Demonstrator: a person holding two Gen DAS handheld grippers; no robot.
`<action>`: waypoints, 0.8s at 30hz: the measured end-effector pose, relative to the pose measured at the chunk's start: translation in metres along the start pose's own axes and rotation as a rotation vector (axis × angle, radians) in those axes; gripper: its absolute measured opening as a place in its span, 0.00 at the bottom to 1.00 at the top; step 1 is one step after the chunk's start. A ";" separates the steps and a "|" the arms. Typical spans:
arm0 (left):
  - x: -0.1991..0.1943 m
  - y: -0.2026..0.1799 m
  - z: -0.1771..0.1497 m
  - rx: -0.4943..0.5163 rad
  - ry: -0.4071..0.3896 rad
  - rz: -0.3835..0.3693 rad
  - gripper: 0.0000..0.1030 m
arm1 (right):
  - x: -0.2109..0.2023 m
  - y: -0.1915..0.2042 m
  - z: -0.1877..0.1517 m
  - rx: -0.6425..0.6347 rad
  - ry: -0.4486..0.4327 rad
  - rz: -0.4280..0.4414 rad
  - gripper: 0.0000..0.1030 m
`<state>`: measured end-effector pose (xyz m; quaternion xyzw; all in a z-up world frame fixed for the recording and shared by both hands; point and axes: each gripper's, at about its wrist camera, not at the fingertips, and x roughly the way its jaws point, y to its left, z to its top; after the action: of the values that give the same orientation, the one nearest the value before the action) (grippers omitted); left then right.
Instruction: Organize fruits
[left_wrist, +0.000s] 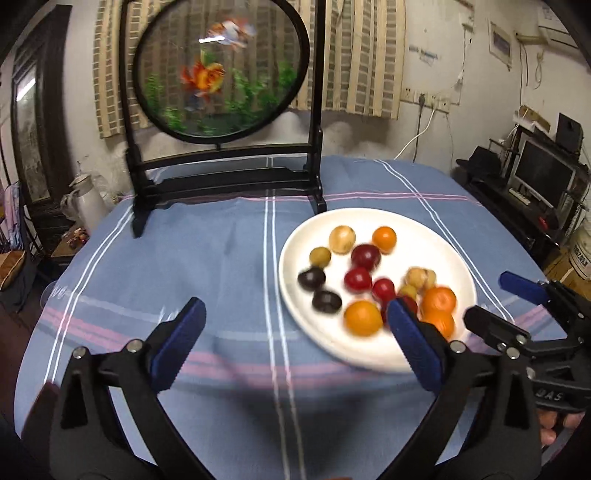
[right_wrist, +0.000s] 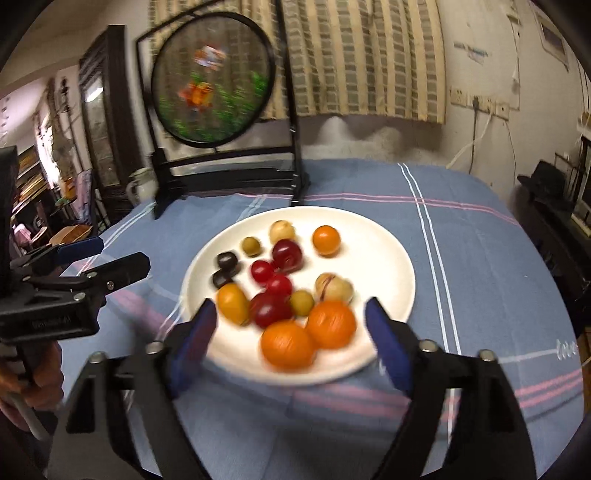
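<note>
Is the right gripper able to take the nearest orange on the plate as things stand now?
Probably yes. The right gripper is open, and the nearest orange lies on the plate just ahead between its fingers. Nothing stands between them; a second orange touches it, which may crowd the grasp.

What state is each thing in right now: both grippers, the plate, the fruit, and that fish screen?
left gripper: open, empty, low over the tablecloth beside the plate.
right gripper: open, empty, fingers either side of the plate's near part.
white plate: flat on the tablecloth, holding all the fruit.
fruits: loose, mixed by colour, none gripped.
goldfish screen: upright in its black stand behind the plate.
tablecloth: spread flat.
</note>
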<state>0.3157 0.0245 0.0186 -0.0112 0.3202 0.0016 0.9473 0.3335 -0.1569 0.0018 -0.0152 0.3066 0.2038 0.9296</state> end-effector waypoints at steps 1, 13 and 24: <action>-0.012 0.002 -0.013 -0.007 -0.010 0.001 0.98 | -0.013 0.004 -0.008 -0.011 -0.020 0.003 0.97; -0.056 -0.011 -0.092 0.084 -0.001 0.049 0.98 | -0.059 0.023 -0.078 -0.106 -0.012 -0.012 0.99; -0.061 -0.003 -0.098 0.033 0.002 0.036 0.98 | -0.078 0.011 -0.089 -0.073 -0.052 -0.027 0.99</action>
<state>0.2072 0.0192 -0.0223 0.0102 0.3213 0.0136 0.9468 0.2223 -0.1889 -0.0248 -0.0479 0.2745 0.2028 0.9387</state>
